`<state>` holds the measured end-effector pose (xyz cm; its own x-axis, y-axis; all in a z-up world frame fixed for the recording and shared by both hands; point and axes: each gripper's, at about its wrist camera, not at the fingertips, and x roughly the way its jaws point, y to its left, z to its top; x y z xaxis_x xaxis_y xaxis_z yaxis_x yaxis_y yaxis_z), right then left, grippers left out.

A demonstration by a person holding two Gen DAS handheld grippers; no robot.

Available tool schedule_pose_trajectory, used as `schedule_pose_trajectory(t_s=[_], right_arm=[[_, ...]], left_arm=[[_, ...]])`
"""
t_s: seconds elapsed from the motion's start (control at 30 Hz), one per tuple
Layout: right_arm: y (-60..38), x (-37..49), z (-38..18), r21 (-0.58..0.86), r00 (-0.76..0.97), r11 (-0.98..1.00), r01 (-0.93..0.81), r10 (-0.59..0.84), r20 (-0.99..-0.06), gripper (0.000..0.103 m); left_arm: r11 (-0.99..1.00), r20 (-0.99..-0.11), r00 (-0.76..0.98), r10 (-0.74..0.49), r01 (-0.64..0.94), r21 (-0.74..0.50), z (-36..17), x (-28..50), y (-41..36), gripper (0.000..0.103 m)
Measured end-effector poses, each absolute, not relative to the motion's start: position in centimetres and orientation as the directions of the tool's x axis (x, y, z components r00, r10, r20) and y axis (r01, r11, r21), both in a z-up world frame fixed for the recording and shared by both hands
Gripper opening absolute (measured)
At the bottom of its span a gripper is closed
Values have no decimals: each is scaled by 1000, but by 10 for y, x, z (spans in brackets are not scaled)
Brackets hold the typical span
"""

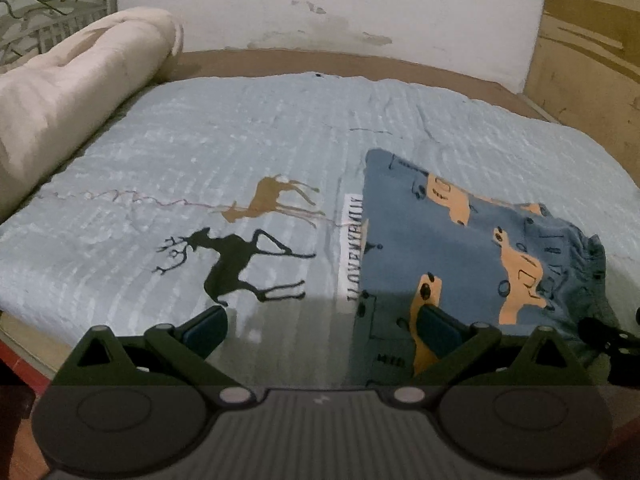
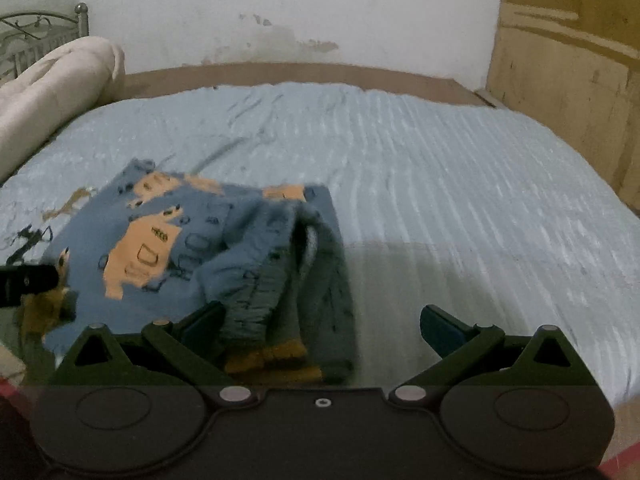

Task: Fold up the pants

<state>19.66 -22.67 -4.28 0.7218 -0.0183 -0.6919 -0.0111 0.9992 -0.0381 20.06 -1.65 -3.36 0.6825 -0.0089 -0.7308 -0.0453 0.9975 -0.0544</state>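
Observation:
The pants (image 1: 452, 240) are blue with orange car prints and lie folded on the light blue bedspread (image 1: 200, 140). In the left wrist view they are at the right, with the waistband bunched at the far right. My left gripper (image 1: 320, 332) is open, its right finger over the pants' near edge, its left finger over the bedspread. In the right wrist view the pants (image 2: 192, 248) lie left of centre, with a rumpled fold near the front. My right gripper (image 2: 320, 328) is open, its left finger by that fold. Each gripper shows at the edge of the other's view.
A rolled cream quilt (image 1: 76, 92) lies along the bed's left side by a metal headboard (image 1: 36, 20). A white wall (image 1: 340, 8) stands behind the bed and a wooden panel (image 2: 568, 88) at the right. The bedspread has deer prints (image 1: 236, 264).

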Motion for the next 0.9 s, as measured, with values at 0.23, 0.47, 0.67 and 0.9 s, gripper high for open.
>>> schedule_pose_trajectory(t_s=[0.23, 0.47, 0.67, 0.9], right_arm=[[-233, 179, -43, -3, 746, 1000, -12, 7, -665, 102], [-239, 198, -21, 40, 839, 999, -19, 37, -543, 102], [-239, 253, -37, -22, 794, 1000, -3, -11, -608, 102], [-264, 256, -54, 25, 772, 997, 70, -38, -635, 102]], left_arm=[[996, -734, 679, -24, -48, -77, -32, 195, -11, 102], [996, -730, 683, -34, -41, -85, -26, 199, -20, 102], [997, -736, 677, -32, -35, -75, -34, 191, -25, 102], [995, -735, 677, -45, -36, -95, -30, 192, -21, 102]])
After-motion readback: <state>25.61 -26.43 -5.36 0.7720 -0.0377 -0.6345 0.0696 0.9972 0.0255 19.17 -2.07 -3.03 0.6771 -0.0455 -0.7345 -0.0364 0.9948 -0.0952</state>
